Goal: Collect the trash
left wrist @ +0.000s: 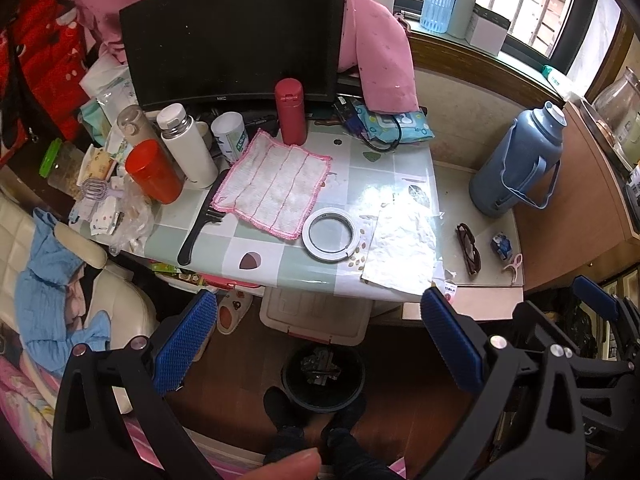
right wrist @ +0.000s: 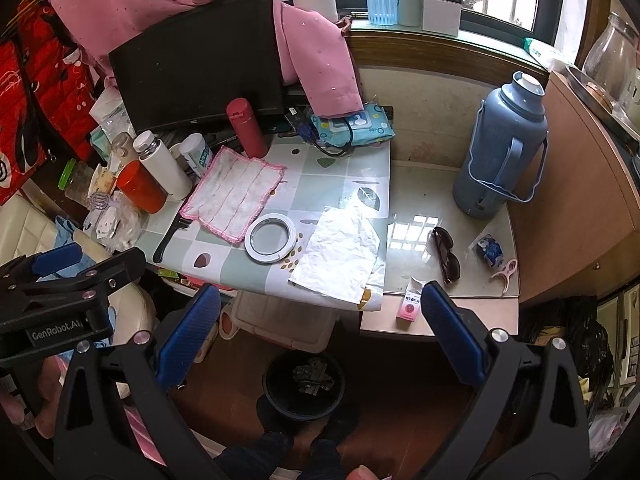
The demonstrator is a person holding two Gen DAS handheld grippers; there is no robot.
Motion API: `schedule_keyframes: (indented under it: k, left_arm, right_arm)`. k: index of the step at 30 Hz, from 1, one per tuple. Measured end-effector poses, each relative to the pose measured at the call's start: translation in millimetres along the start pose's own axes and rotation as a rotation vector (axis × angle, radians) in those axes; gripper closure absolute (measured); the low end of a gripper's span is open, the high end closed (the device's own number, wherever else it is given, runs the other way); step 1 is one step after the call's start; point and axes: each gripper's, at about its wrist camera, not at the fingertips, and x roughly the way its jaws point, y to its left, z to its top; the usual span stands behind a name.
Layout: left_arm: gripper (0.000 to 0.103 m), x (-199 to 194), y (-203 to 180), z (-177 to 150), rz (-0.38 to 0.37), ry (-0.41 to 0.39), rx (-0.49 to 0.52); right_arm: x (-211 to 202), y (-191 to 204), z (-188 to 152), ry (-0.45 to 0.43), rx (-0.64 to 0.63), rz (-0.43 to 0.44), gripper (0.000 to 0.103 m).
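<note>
- Left gripper (left wrist: 316, 336): blue-padded fingers spread wide, nothing between them; held in the air short of the table's near edge, above the floor.
- Table (left wrist: 376, 176), 9 o'clock side: red cup (left wrist: 154, 172), white flask (left wrist: 188, 146) and loose wrappers crowd the edge.
- 12 o'clock: dark monitor (left wrist: 232, 40) with pink cloth draped over it; red bottle (left wrist: 291, 111) stands just in front.
- Centre: pink-edged dishcloth (left wrist: 272, 186) lies flat; black comb (left wrist: 200, 222) runs along its 8 o'clock side, partly under it.
- Tape ring (left wrist: 329, 234) lies at the cloth's 4 o'clock corner, touching it or nearly so.
- Crumpled white paper (left wrist: 404, 250) (trash) lies just at 3 o'clock of the ring, overhanging the table's near edge; small seed-like bits sit between ring and paper.
- Trash bin (left wrist: 323, 376) on the floor at 6 o'clock of the table, dark scraps inside; the person's feet just beside it.
- Right gripper (right wrist: 320, 332): fingers spread apart, empty, hovering over the bin area.
- Small pink box (right wrist: 411, 304) sits on the lower shelf near the right gripper's right finger.
- 3 o'clock surface: sunglasses (right wrist: 446, 254), blue wrapper (right wrist: 489, 249), pink clip (right wrist: 506, 272).
- Blue thermos (right wrist: 504, 144) upright at 2 o'clock.
</note>
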Motion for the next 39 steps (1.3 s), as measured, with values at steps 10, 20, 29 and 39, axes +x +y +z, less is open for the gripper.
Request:
schedule_keyframes:
  k: [10,20,29,39]
  left_arm:
    - [0.004,-2,0,0,0.001,0.000,0.000]
    - [0.004,2,8,7,0.015,0.010,0.008]
    - [0.004,34,40,16,0.077,0.014,0.016]
    - [0.004,113,98,45,-0.050,0.078,0.090]
  right_arm:
    - [-1,-9,2,-0.005,0.000,0.023,0.004]
    - [9,-13,2,0.013,0.023,0.053,0.004]
    - [44,13,13,0.035,-0.033,0.084,0.004]
    - [125,60,57,0.087,-0.094,0.162,0.004]
